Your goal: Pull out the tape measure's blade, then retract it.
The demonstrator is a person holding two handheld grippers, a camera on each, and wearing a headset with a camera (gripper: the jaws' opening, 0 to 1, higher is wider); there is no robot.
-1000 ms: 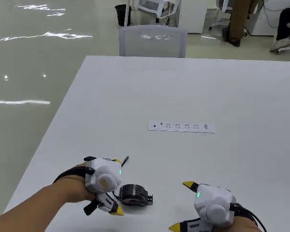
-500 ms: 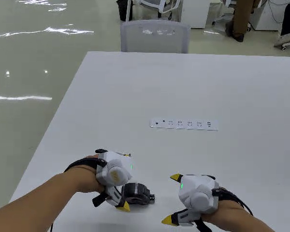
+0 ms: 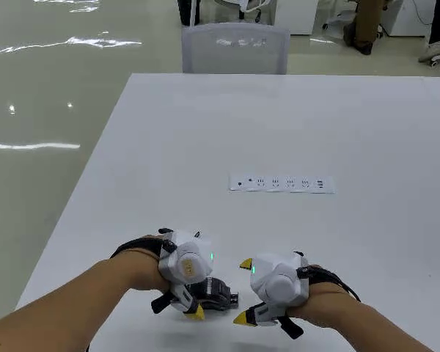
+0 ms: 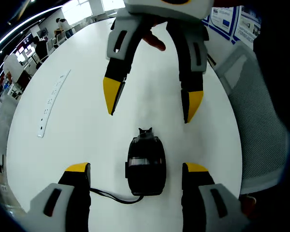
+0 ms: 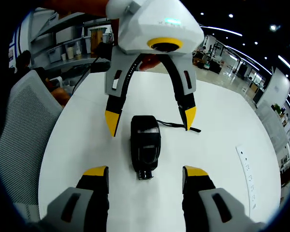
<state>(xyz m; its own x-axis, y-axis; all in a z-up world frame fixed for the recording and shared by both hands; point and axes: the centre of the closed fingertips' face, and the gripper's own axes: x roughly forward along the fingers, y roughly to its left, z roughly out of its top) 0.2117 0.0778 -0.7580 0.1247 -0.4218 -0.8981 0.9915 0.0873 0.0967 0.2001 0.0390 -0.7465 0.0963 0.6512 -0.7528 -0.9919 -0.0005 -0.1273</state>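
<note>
A black tape measure (image 3: pixel 214 292) lies on the white table (image 3: pixel 279 125) near its front edge, with a thin black strap trailing from its back. My left gripper (image 3: pixel 198 277) stands open with the case (image 4: pixel 146 164) between its yellow-tipped fingers, clear of both. My right gripper (image 3: pixel 243 290) faces it from the other side, open, its fingertips just short of the blade's end tab (image 5: pixel 144 175). In the right gripper view the tape measure (image 5: pixel 145 145) lies between my right gripper (image 5: pixel 145 171) and the left gripper (image 5: pixel 150 118). In the left gripper view the right gripper (image 4: pixel 151 100) hangs beyond the tab.
A white power strip (image 3: pixel 281 183) lies flat in the middle of the table, well beyond the grippers. A grey chair (image 3: pixel 235 48) stands at the far edge. The table's left edge (image 3: pixel 73 198) runs close to the left arm.
My right gripper has moved left, up to the tape measure's tab end. My left gripper has shifted right, so its fingers now straddle the case. Both stay open.
</note>
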